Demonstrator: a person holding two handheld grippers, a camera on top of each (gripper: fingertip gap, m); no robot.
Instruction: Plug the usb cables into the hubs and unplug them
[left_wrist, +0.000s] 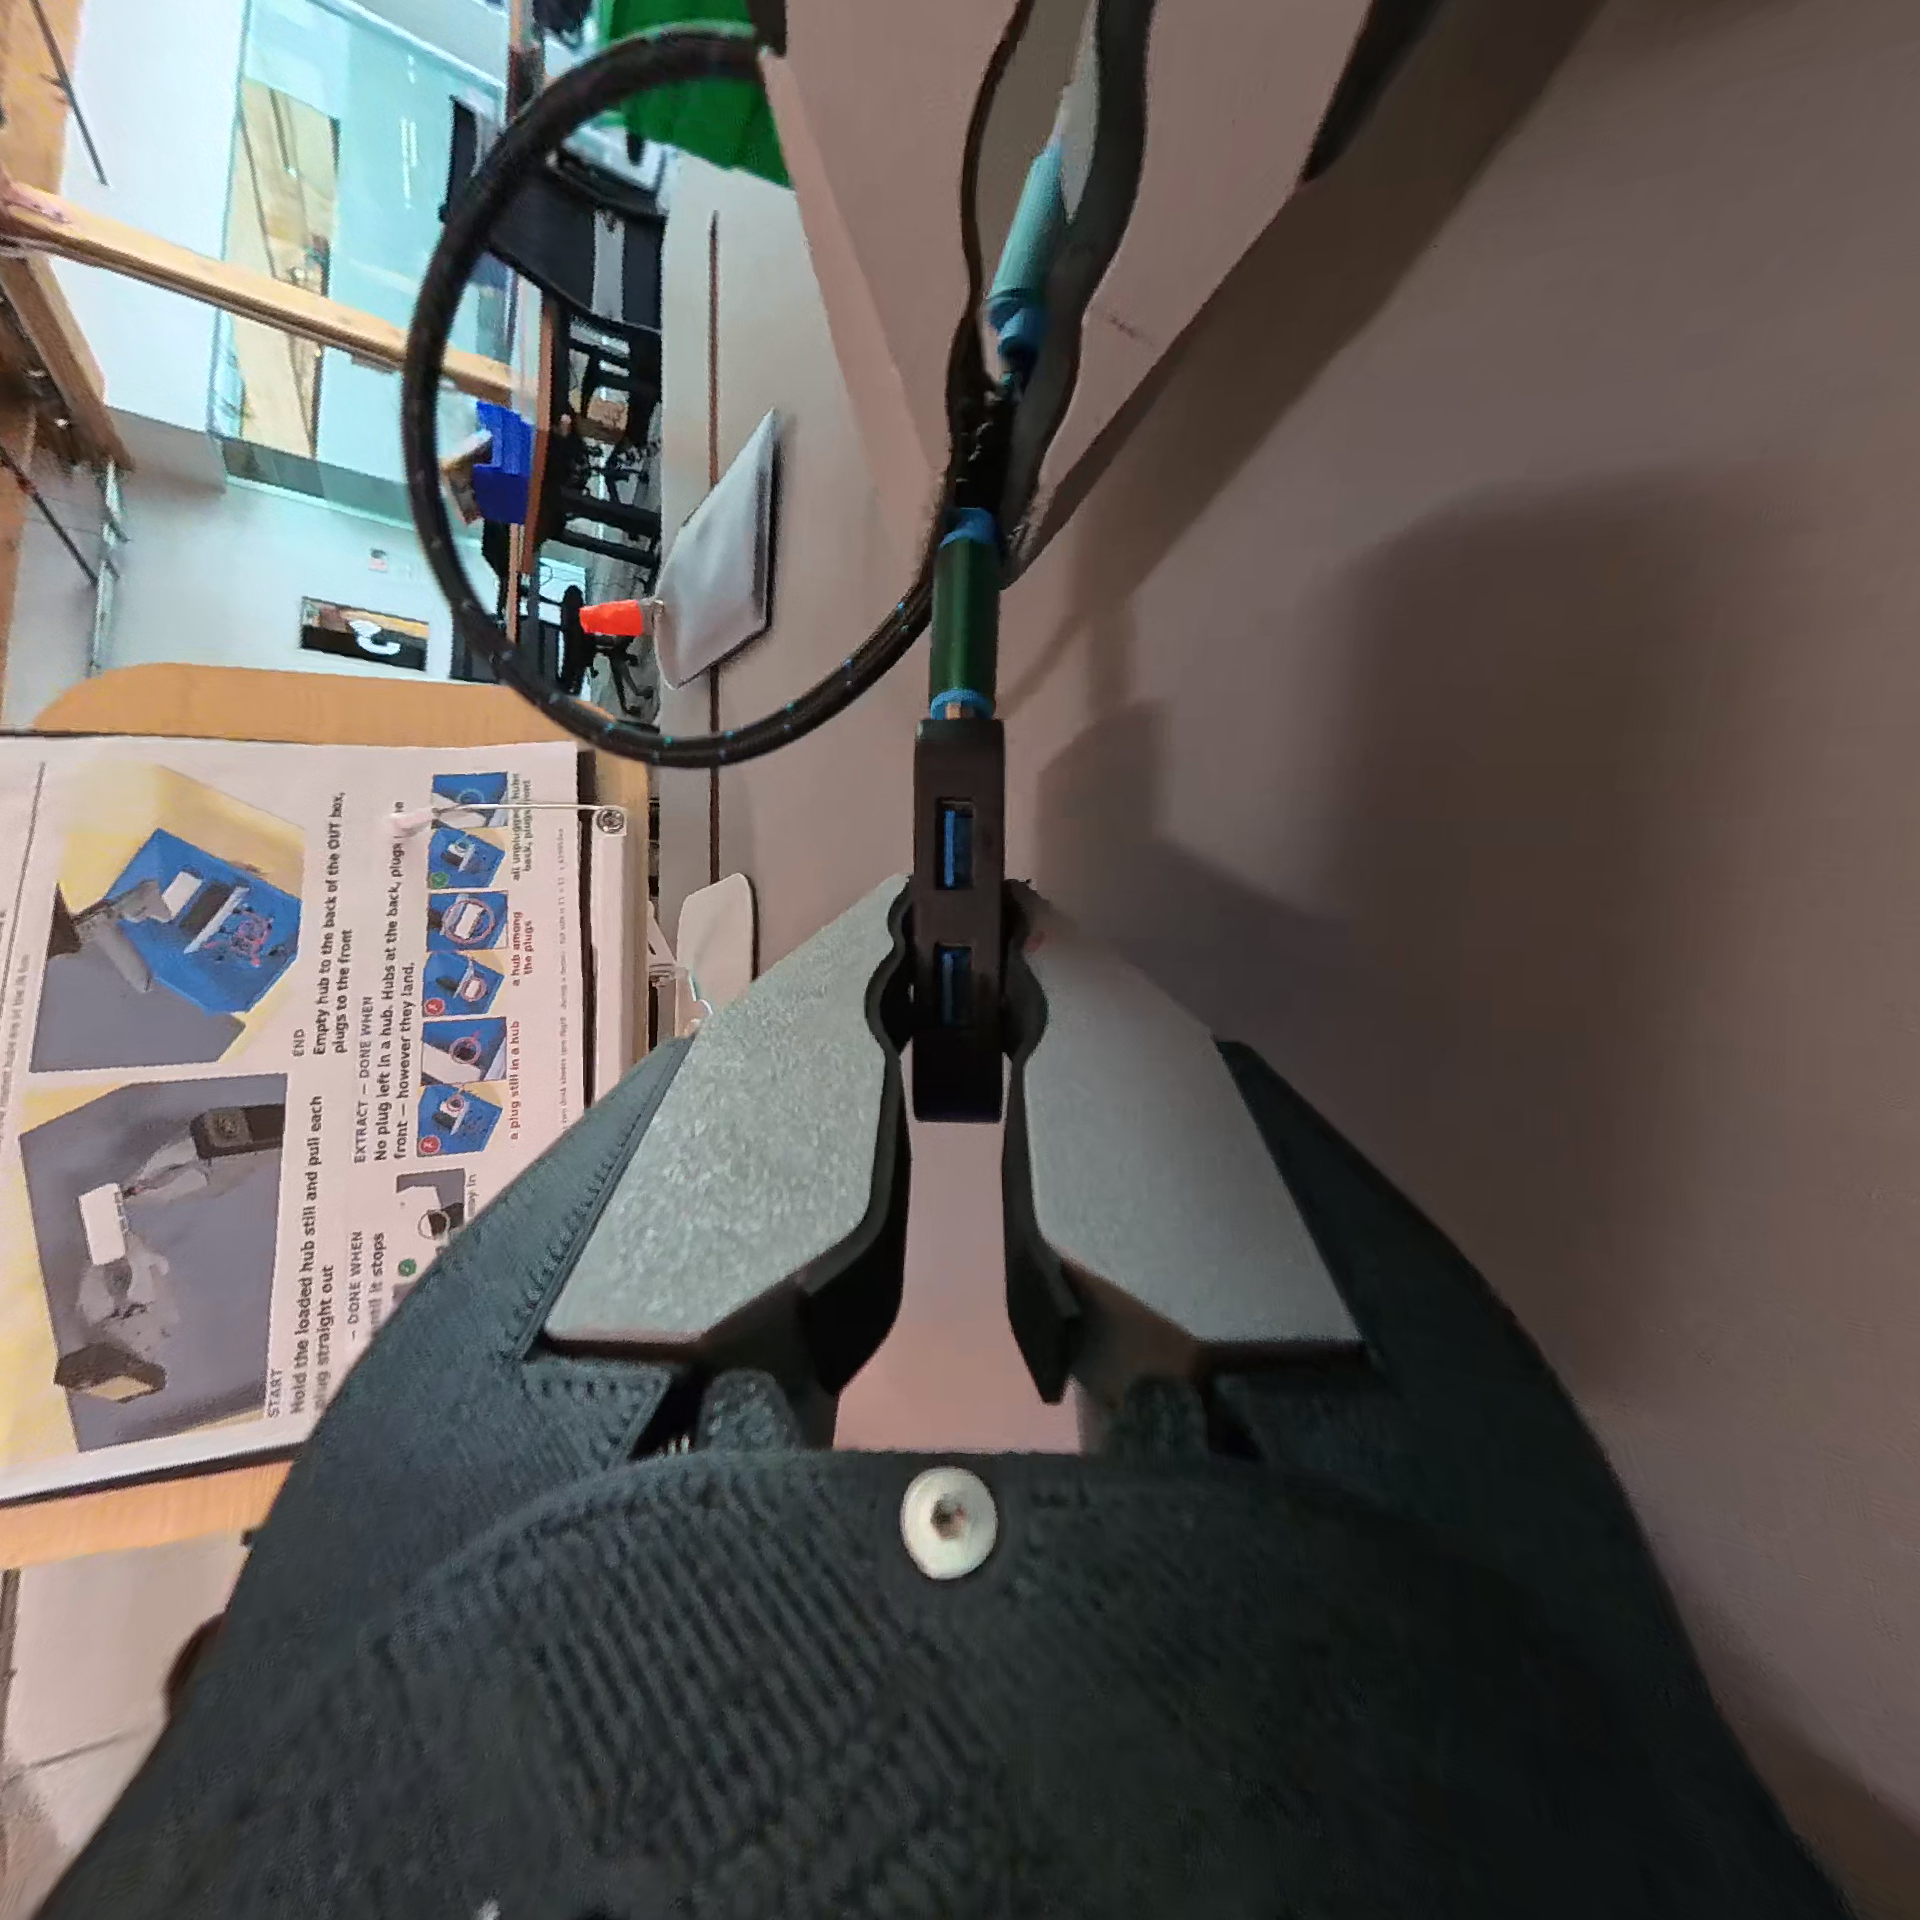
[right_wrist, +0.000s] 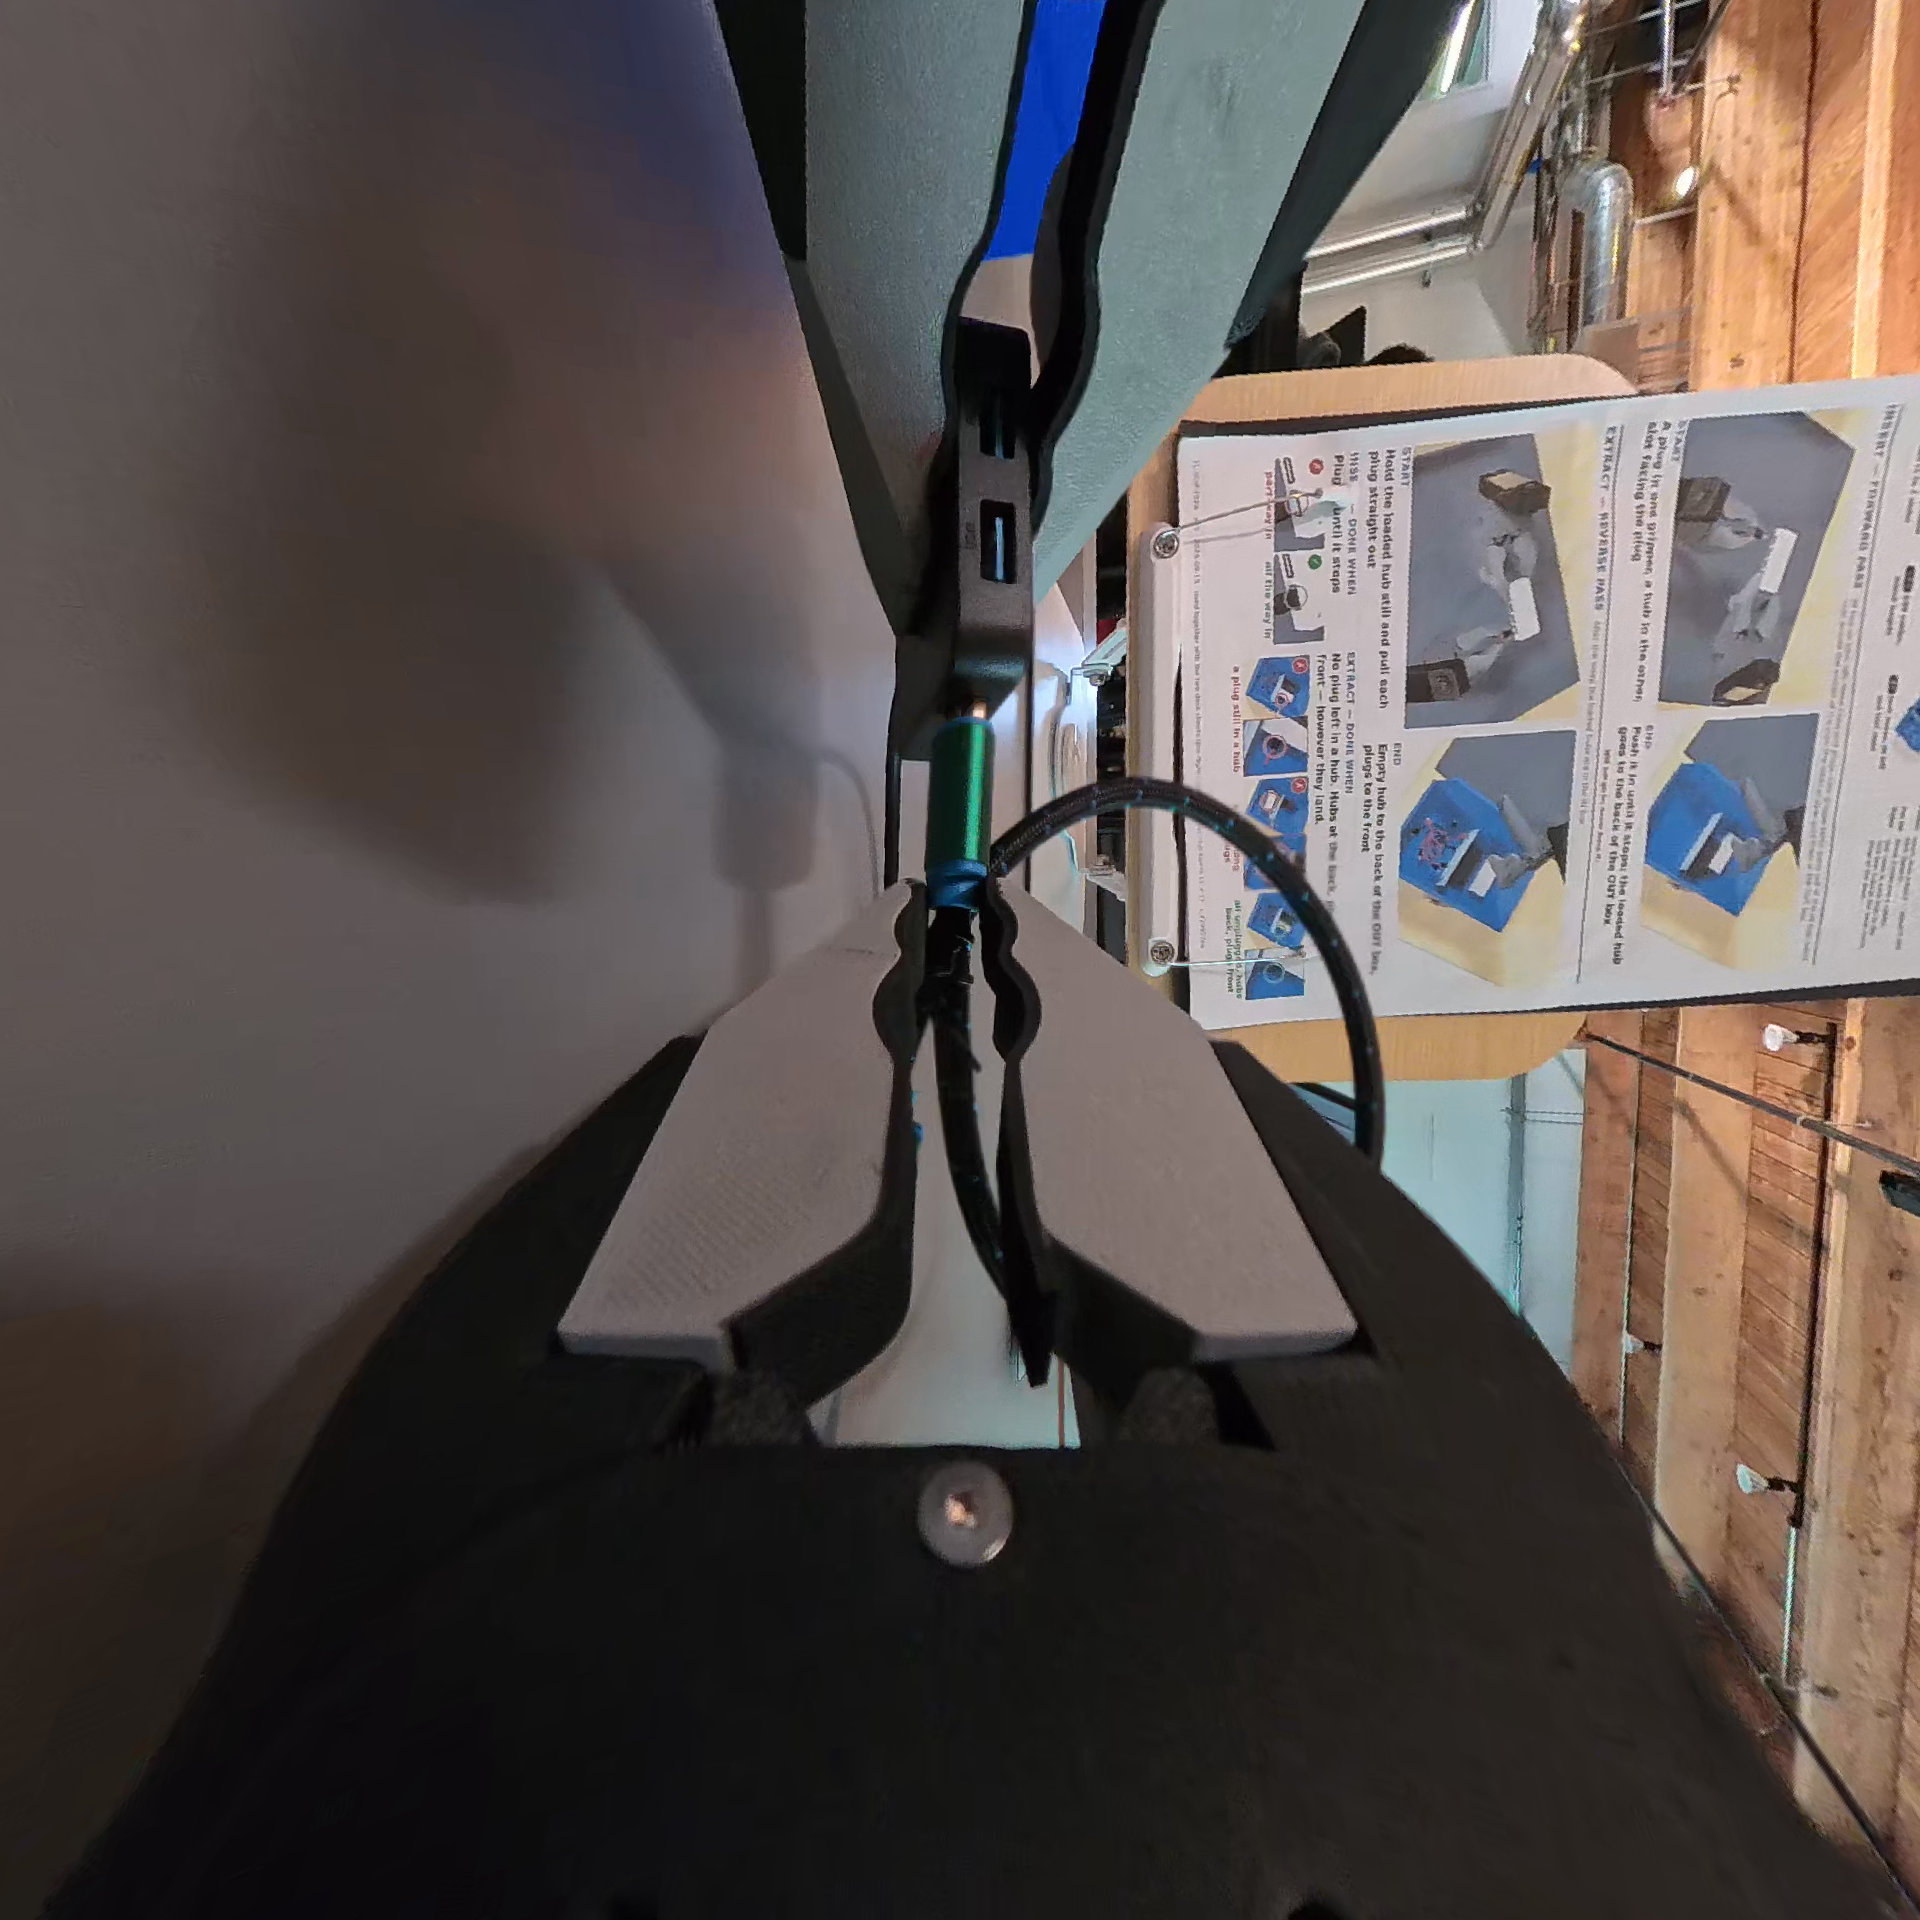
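My left gripper (left_wrist: 956, 904) is shut on a black hub (left_wrist: 958, 831) with blue ports, gripping its near half. A green plug (left_wrist: 964, 623) sits in the hub's far end. Its black braided cable (left_wrist: 436, 312) curls in a loop to the left. My right gripper (right_wrist: 954, 899) is shut on the cable (right_wrist: 1340, 997) just behind the blue-taped end of the green plug (right_wrist: 961, 800). In this view a sliver of metal shows between the plug and the hub (right_wrist: 987, 582). The two grippers face each other tip to tip.
A printed instruction sheet on a wooden board (left_wrist: 260, 1039) stands beside the grippers and also shows in the right wrist view (right_wrist: 1558, 675). A grey tabletop (left_wrist: 1455, 935) runs along one side. A blue bin (left_wrist: 509, 468) and a grey pad (left_wrist: 727, 551) lie farther off.
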